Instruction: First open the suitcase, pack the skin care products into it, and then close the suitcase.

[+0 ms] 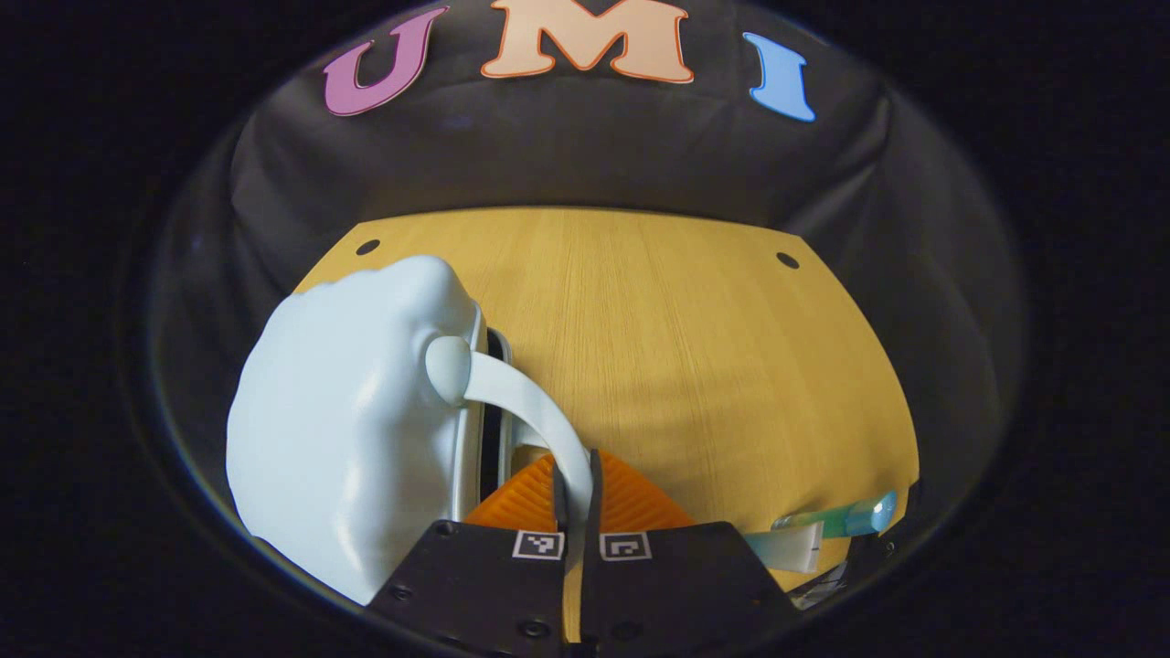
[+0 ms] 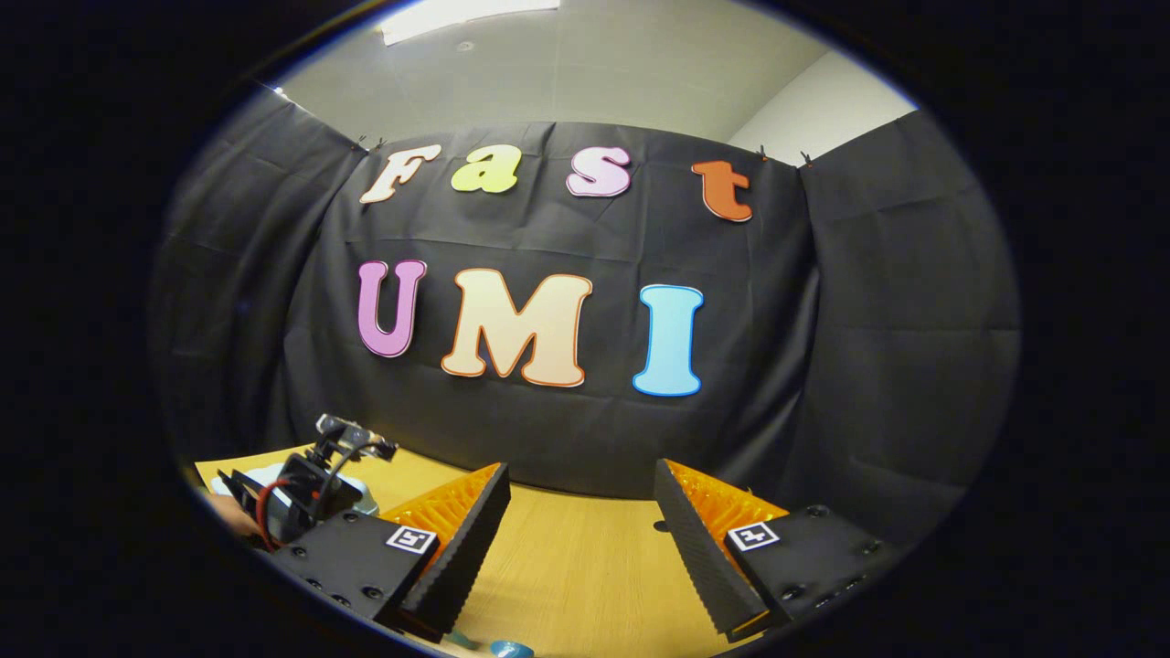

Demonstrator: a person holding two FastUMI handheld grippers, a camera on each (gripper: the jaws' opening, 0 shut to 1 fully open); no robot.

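A pale blue hard-shell suitcase [image 1: 338, 439] stands at the left of the wooden table [image 1: 695, 347]. A dark gap shows along its seam. Its curved handle [image 1: 521, 393] runs down between the fingers of my left gripper [image 1: 576, 475], which is shut on it. A translucent teal tube [image 1: 836, 519] and a white tube [image 1: 788, 550] lie near the table's right front edge. In the right gripper view, my right gripper [image 2: 581, 471] hovers open over the table [image 2: 567, 557] with nothing between its fingers. The other gripper [image 2: 311, 489] sits at lower left, with a sliver of the suitcase [image 2: 265, 473] behind it.
Black cloth walls close the table off at the back and sides. Two dark holes [image 1: 787, 260] mark the table's far corners. A small blue object [image 2: 510, 649] peeks in at the bottom edge of the right gripper view.
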